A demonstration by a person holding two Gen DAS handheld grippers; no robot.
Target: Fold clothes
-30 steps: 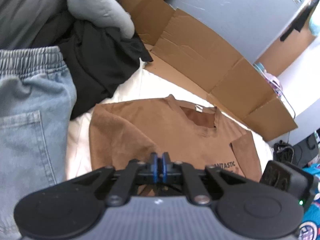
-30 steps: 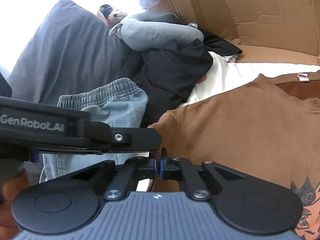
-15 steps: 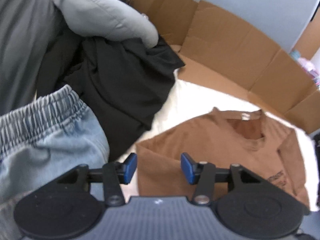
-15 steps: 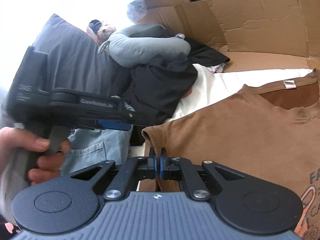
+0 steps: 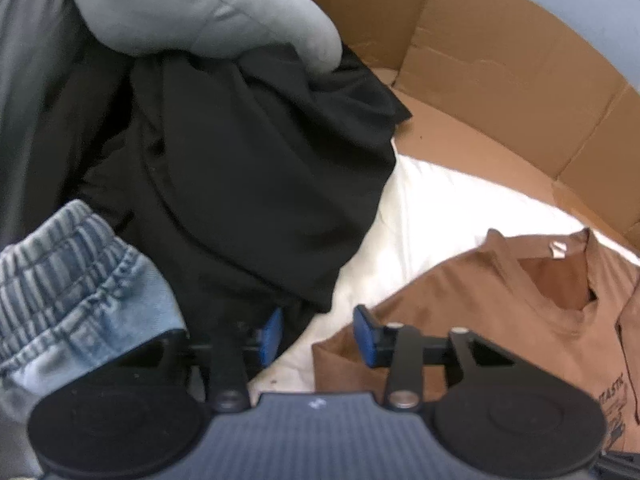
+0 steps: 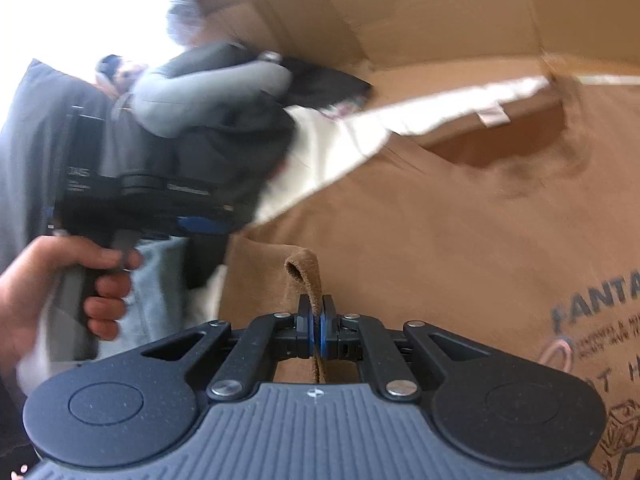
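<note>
- Cardboard walls [image 5: 500,60] run along the far side, flattened and creased, with the white sheet [image 5: 432,208] in front of them.
- Your brown T-shirt [image 6: 440,220] lies spread on that sheet, neck opening and tag toward the cardboard, dark print at the right edge (reads "FANTA…", rest cut off).
- Black garment [image 5: 260,168] is heaped left of the shirt, a grey neck pillow [image 5: 192,4] lying on top of it.
- Denim piece with elastic waistband [image 5: 76,276] sits at lower left, just beside the black heap.
- Your right gripper [image 6: 318,328] has its blue pads pressed together on a raised fold of the brown shirt's edge; the fabric stands up in a small loop just above the fingers and hangs through below them.
- Your left gripper [image 5: 316,332] has its fingers apart, nothing between them; left pad over the black garment's hem, right pad at the shirt's corner (touching or not, can't tell). White sheet shows in the gap.
- Your left hand [image 6: 52,292] wraps the left gripper's handle in the right wrist view, blurred.
</note>
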